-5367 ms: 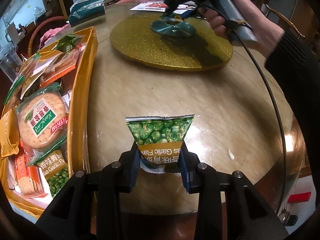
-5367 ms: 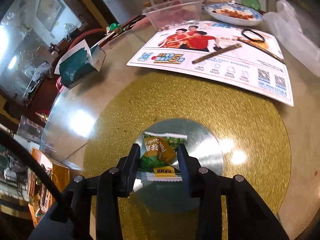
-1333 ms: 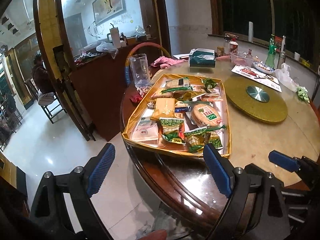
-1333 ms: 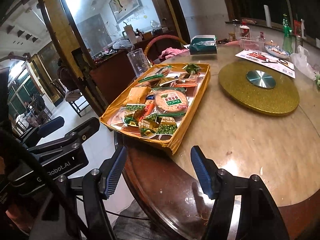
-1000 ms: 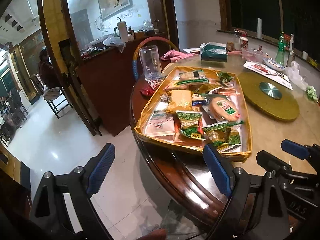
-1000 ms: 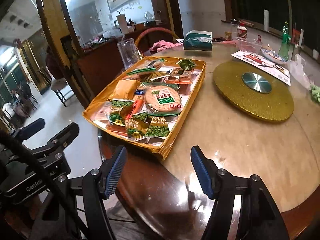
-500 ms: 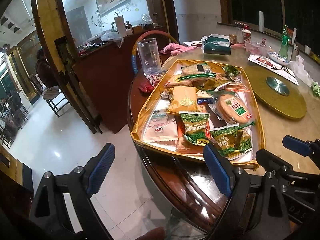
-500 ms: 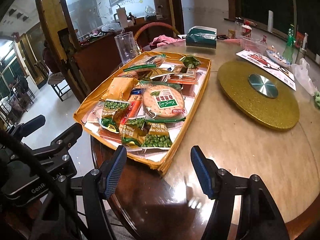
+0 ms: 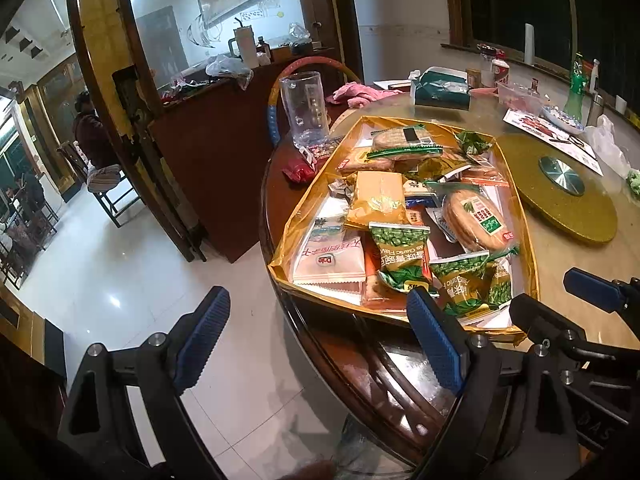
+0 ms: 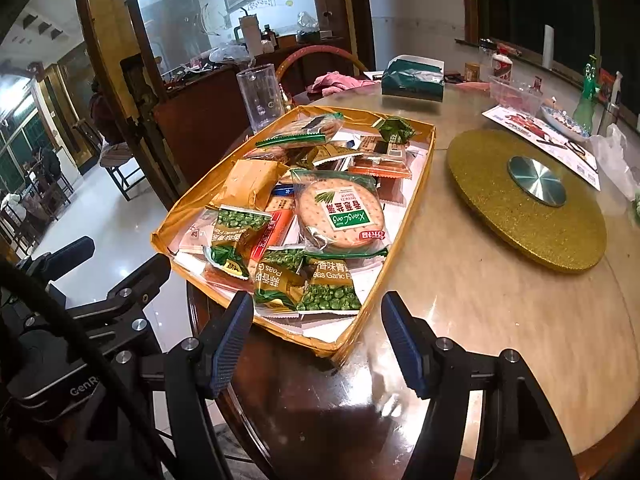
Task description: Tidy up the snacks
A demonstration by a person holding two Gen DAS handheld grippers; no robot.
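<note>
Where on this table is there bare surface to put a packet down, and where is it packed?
Bare marble runs between the gold tray and the glitter turntable, widening toward the near table edge by the right gripper. The turntable itself carries nothing. The tray is heaped with overlapping packets, and the far rim around the flyer and green bottle is cluttered.

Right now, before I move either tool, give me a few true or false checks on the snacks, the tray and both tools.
1. Both the left tool and the right tool are open and hold nothing. True.
2. The round cracker packet with a green label lies on the gold glitter turntable. False: it lies in the shallow gold cardboard tray.
3. Green pea packets sit at the tray's near end. True.
4. The clear plastic pitcher stands inside the tray. False: it stands beyond the tray's far edge.
</note>
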